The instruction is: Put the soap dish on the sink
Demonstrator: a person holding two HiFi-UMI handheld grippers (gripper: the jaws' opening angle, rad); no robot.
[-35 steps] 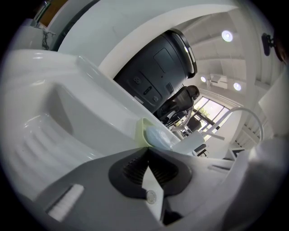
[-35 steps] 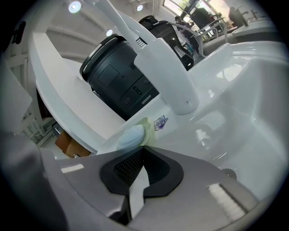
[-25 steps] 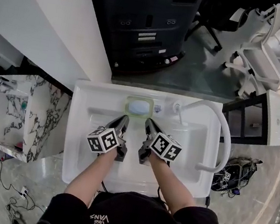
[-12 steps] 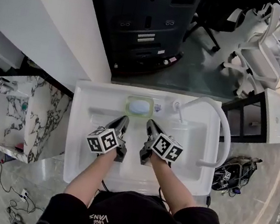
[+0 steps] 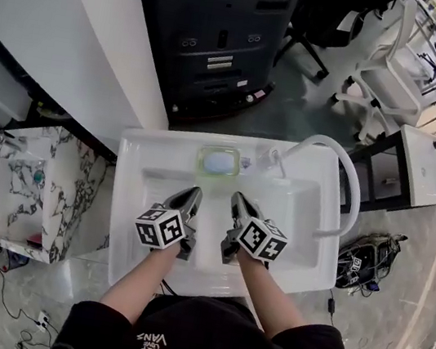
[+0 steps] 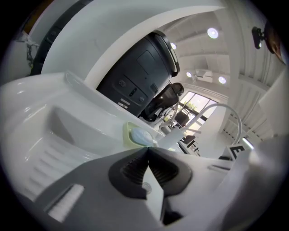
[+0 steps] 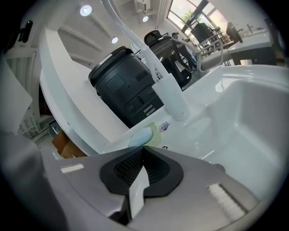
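A pale green soap dish (image 5: 219, 161) with a light blue bar of soap in it rests on the back ledge of the white sink (image 5: 142, 157), left of the faucet. The left gripper view shows the dish (image 6: 135, 135) just beyond the jaw tips; the right gripper view shows it (image 7: 145, 135) the same way. My left gripper (image 5: 193, 194) and right gripper (image 5: 236, 198) hover side by side over the basin, a short way in front of the dish. Both are shut with nothing between the jaws.
A curved white faucet (image 5: 341, 178) arches over the sink's right side. A large dark machine (image 5: 216, 37) stands behind the sink. A marbled basin (image 5: 29, 188) sits at left, a black frame and another white basin (image 5: 426, 167) at right, cables on the floor.
Both grippers have drawn back a little from the soap dish toward me and lifted slightly. The dish stays on the back ledge.
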